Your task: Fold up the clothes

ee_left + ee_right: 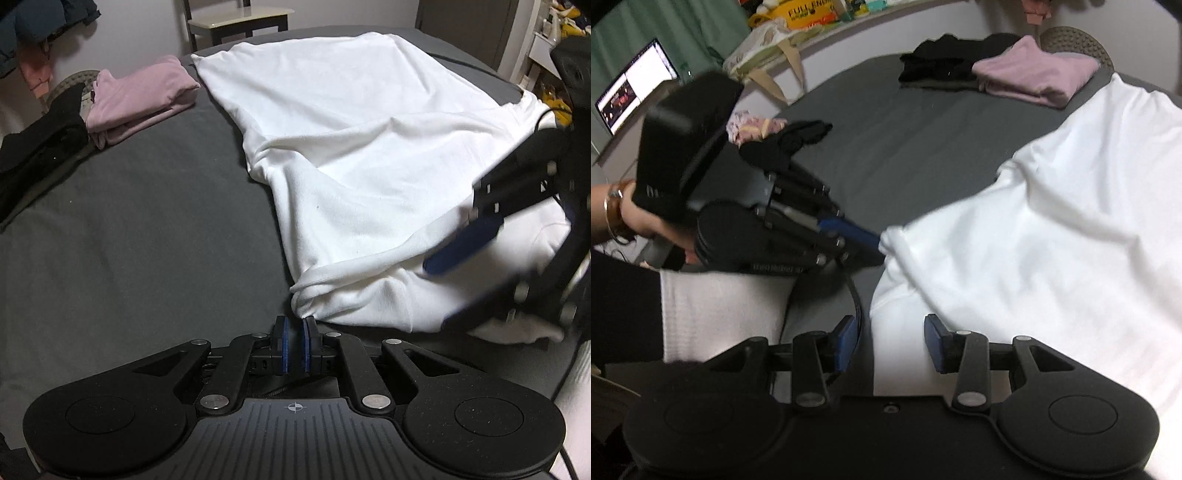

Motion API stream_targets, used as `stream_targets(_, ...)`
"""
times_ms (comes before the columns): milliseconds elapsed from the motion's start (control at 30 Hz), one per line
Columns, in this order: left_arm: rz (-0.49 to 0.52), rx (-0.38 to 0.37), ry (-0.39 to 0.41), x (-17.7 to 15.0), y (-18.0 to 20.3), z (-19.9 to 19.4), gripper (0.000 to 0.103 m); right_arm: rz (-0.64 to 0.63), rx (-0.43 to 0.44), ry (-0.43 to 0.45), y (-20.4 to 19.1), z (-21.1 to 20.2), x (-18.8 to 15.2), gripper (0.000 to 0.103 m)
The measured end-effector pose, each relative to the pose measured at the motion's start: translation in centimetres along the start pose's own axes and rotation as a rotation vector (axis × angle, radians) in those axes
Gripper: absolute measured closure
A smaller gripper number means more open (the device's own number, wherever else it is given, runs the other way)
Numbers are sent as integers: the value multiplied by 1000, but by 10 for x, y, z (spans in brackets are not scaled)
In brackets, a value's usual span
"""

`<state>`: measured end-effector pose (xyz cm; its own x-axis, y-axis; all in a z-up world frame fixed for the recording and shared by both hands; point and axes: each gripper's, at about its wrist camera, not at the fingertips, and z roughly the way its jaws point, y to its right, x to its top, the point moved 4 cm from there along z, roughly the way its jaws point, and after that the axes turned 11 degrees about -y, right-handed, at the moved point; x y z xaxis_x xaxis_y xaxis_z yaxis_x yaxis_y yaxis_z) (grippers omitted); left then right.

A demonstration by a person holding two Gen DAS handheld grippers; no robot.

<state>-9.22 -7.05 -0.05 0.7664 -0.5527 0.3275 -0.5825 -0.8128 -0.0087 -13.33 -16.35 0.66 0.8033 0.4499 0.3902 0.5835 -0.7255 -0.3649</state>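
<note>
Left tool [294,325] has its blue pads nearly together, pinching a bunched corner of the white t-shirt [369,155]. Right tool [890,332] is spread wide, hovering over the shirt's near edge with nothing in it. The shirt's soft, rumpled cotton, sprawled across the smooth dark grey bed sheet [129,229]. Further back sit a folded pink top [140,99] and a crumpled black garment [37,147].

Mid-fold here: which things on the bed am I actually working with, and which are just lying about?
In play:
white garment
left gripper, nearly closed at its bunched corner
right gripper, open

Lying about:
folded pink garment
black clothes
laptop
black socks
</note>
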Motion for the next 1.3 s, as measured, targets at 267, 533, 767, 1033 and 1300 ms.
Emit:
stream_targets(267,-24,-47,19,-9,13,-11,102,-22,-5,20,-4,12,-9,58)
stream_targets(533,-16,-6,11,-16,14,-25,103,115,108,96,15,7,-1,56)
stream_targets(767,2,35,39,-9,15,-24,102,89,87,78,9,9,-7,54)
stream_targets(1033,5,2,63,-10,16,-22,101,40,69,52,-5,17,-13,48)
stream_targets(1300,-1,55,122,-12,17,-30,42,46,83,54,-3,16,-15,46)
